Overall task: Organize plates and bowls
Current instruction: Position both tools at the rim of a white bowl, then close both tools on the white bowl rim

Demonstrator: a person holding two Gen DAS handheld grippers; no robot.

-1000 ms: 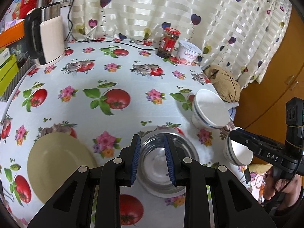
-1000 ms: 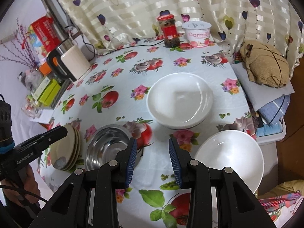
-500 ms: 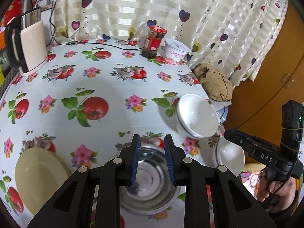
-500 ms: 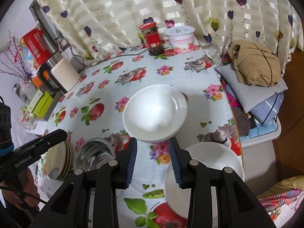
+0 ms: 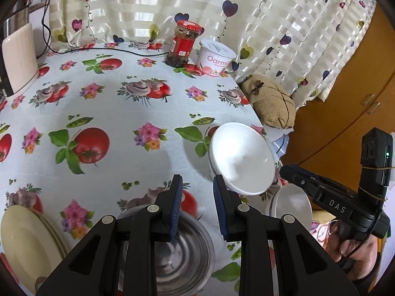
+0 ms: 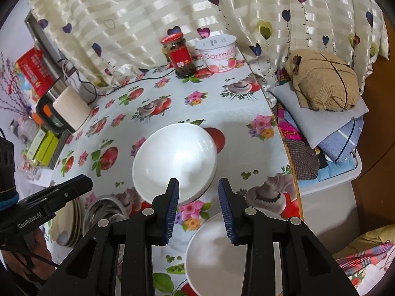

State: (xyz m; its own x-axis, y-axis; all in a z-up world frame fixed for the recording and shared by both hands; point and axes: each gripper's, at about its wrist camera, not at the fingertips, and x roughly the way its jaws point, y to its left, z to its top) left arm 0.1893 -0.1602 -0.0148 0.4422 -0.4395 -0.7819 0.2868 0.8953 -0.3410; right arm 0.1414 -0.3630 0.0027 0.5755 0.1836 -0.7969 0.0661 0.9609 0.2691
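A stack of white bowls [image 5: 242, 157] [image 6: 172, 160] stands near the table's right edge. A single white bowl [image 5: 291, 204] [image 6: 212, 246] sits nearer, at the front right corner. A steel bowl [image 5: 182, 254] [image 6: 106, 212] lies under my left gripper [image 5: 196, 180], which is open and holds nothing. To its left is a stack of cream plates [image 5: 24, 241] [image 6: 71, 222]. My right gripper [image 6: 198, 185] hovers over the near rim of the white stack. Its jaws are closing and grip nothing. Each gripper shows in the other's view: the right gripper [image 5: 288, 172], the left gripper [image 6: 81, 185].
A red-lidded jar [image 5: 184, 44] and a yogurt tub [image 5: 214, 59] stand at the back by the curtain. A kettle [image 6: 66, 108] and its cable are at the back left. Folded cloths and a brown bundle [image 6: 323, 81] lie beyond the table's right edge [image 6: 284, 135].
Both grippers have moved forward and rightward over the table towards the white bowl stack. The steel bowl has slid low under the left gripper. The right jaws have narrowed slightly.
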